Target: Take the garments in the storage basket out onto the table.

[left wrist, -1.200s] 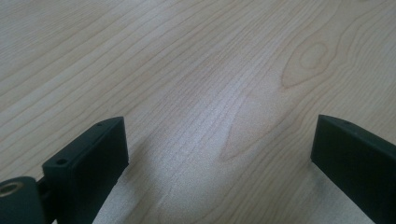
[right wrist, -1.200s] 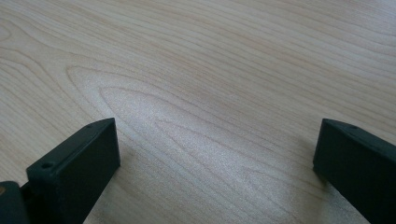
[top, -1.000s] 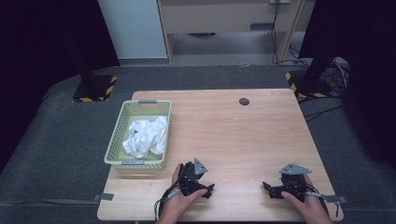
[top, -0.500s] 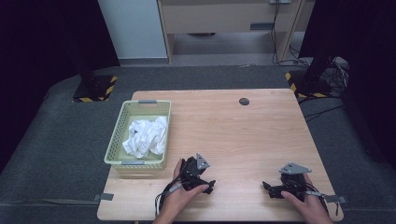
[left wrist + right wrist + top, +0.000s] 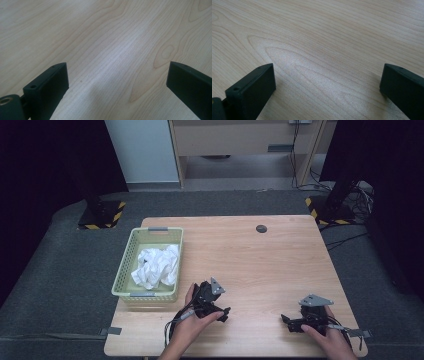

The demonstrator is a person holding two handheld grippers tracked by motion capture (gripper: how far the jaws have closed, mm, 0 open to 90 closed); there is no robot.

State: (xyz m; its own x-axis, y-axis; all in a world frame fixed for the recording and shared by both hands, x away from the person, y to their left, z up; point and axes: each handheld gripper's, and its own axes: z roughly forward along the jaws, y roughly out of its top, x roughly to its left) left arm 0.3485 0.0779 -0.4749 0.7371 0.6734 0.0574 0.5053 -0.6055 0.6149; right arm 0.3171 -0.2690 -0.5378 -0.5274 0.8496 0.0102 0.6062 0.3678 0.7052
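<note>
A pale green plastic basket (image 5: 124, 270) stands on the left part of the wooden table (image 5: 265, 265). A crumpled white cloth (image 5: 156, 267) lies inside it. My left gripper (image 5: 221, 308) rests near the front edge, just right of the basket's front corner, held by a hand. In the left gripper view its jaws stand wide apart over bare wood, so the gripper (image 5: 117, 75) is open and holds nothing. My right gripper (image 5: 288, 321) sits at the front right, pointing left. It is also open (image 5: 328, 77), with only wood grain between the jaws.
A small dark round disc (image 5: 261, 228) lies near the table's far edge. Grey carpet surrounds the table, with black stands on yellow-striped bases (image 5: 100, 217) at the back left and back right. Cables trail from both grippers over the front edge.
My left gripper has shifted slightly away from the front edge. The right gripper, basket and cloth have not moved.
</note>
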